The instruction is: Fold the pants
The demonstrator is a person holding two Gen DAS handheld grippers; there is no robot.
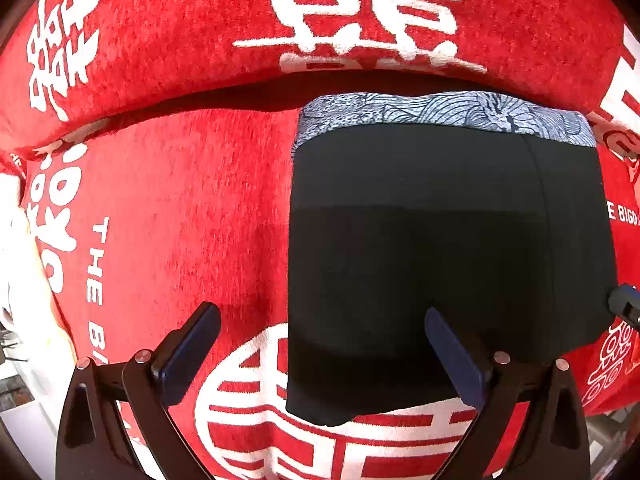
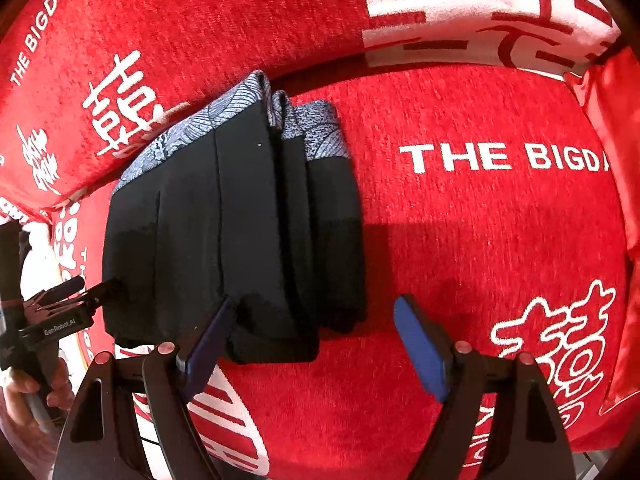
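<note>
The black pants (image 1: 440, 248) with a grey patterned waistband (image 1: 440, 114) lie folded in a compact stack on the red sofa seat. In the right wrist view the pants (image 2: 248, 232) show several folded layers, waistband (image 2: 224, 120) at the far end. My left gripper (image 1: 320, 320) is open and empty, its right finger over the pants' near edge. My right gripper (image 2: 312, 312) is open and empty, hovering at the stack's near right corner. The left gripper also shows in the right wrist view (image 2: 86, 292), at the pants' left edge.
The red sofa seat cushion (image 2: 500, 248) with white lettering spreads to the right of the pants. The sofa backrest (image 1: 180, 32) rises just behind the waistband. A red pillow (image 2: 616, 128) sits at the far right. The seat's front edge is under my grippers.
</note>
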